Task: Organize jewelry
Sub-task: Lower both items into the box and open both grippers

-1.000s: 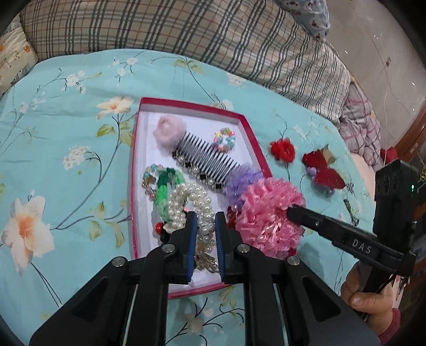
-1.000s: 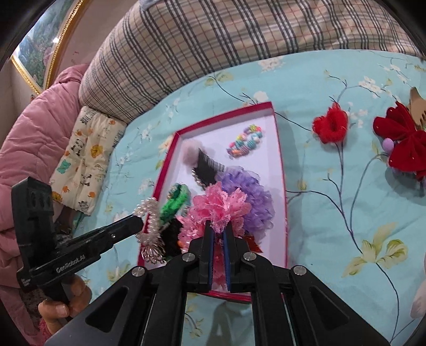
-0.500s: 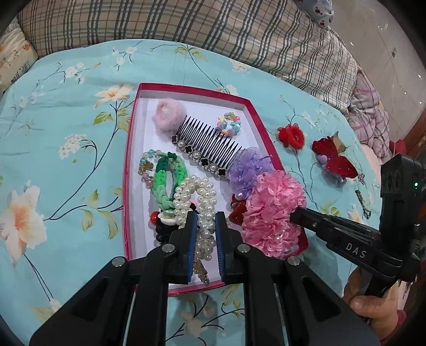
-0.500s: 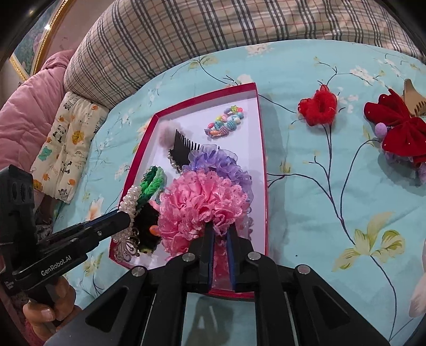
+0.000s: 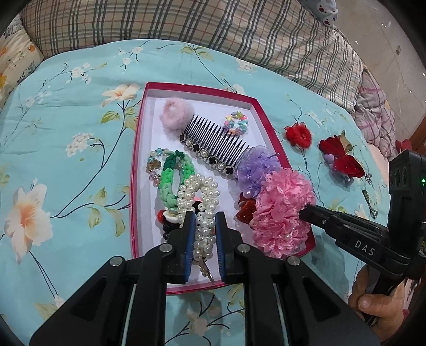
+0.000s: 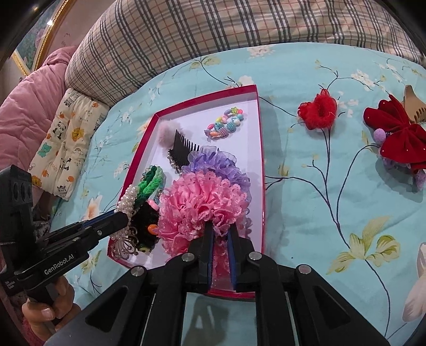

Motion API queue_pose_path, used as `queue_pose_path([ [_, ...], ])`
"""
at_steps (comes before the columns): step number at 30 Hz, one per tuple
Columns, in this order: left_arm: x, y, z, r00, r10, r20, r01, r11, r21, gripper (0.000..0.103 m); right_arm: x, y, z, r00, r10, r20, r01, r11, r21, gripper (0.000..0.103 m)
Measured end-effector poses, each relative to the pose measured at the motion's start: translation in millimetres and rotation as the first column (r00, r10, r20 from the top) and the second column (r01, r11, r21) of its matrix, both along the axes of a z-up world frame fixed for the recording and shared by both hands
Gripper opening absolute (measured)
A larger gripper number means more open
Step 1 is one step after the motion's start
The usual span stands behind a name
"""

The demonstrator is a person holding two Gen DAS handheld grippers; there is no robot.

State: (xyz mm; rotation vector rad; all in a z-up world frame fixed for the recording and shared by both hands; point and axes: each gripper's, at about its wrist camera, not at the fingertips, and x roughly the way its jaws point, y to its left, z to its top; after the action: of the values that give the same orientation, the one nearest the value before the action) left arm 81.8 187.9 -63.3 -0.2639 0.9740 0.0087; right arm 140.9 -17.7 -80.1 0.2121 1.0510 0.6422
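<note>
A red-rimmed white tray (image 5: 135,170) (image 6: 262,165) lies on the bed. It holds a black comb (image 5: 215,145), a pink pom-pom (image 5: 175,113), a green braided band (image 5: 170,175), a bead bracelet (image 5: 235,125) and a purple scrunchie (image 5: 257,166) (image 6: 221,162). My left gripper (image 5: 203,221) is shut on a pearl hair piece (image 5: 199,202) (image 6: 127,202) low in the tray's near end. My right gripper (image 6: 221,229) is shut on a pink lace scrunchie (image 6: 202,202) (image 5: 282,210) at the tray's near right corner.
A red scrunchie (image 6: 318,109) (image 5: 299,135) and a red bow clip (image 6: 399,133) (image 5: 342,157) lie on the floral sheet right of the tray. A plaid pillow (image 5: 186,24) lines the far edge. A panda-print cushion (image 6: 66,138) and pink quilt (image 6: 26,106) sit left.
Both grippers have lowered toward the tray with their pieces. The pink scrunchie and the pearl piece now sit lower in the tray's near end. The jaws have stayed shut.
</note>
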Motion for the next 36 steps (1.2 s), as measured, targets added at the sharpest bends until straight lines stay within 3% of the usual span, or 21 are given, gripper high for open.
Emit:
queue_pose_path([
  [15, -6, 1, -4, 1.000, 0.023, -0.017, -0.022, 0.999, 0.037, 0.017, -4, -1, -3, 1.000, 0.014, -0.014, -0.014, 1.000, -0.013, 0.018],
  [19, -8, 1, -5, 0.999, 0.027, -0.022, -0.026, 0.999, 0.041, 0.017, -5, -2, -3, 1.000, 0.015, -0.018, -0.015, 1.000, -0.016, 0.029],
  [22, -10, 2, -6, 0.999, 0.033, -0.026, -0.032, 0.999, 0.043, 0.017, -7, -4, -2, 1.000, 0.015, -0.015, -0.015, 1.000, -0.019, 0.031],
  [28, -15, -1, -5, 0.999, 0.033, -0.026, -0.031, 0.998, 0.054, 0.032, -9, -8, 3, 1.000, 0.010, -0.006, -0.010, 1.000, -0.015, 0.040],
  [36, -21, 1, -2, 0.999, 0.048, -0.024, -0.046, 0.997, 0.055, 0.047, -12, -11, 8, 1.000, 0.005, 0.003, -0.005, 1.000, -0.012, 0.042],
])
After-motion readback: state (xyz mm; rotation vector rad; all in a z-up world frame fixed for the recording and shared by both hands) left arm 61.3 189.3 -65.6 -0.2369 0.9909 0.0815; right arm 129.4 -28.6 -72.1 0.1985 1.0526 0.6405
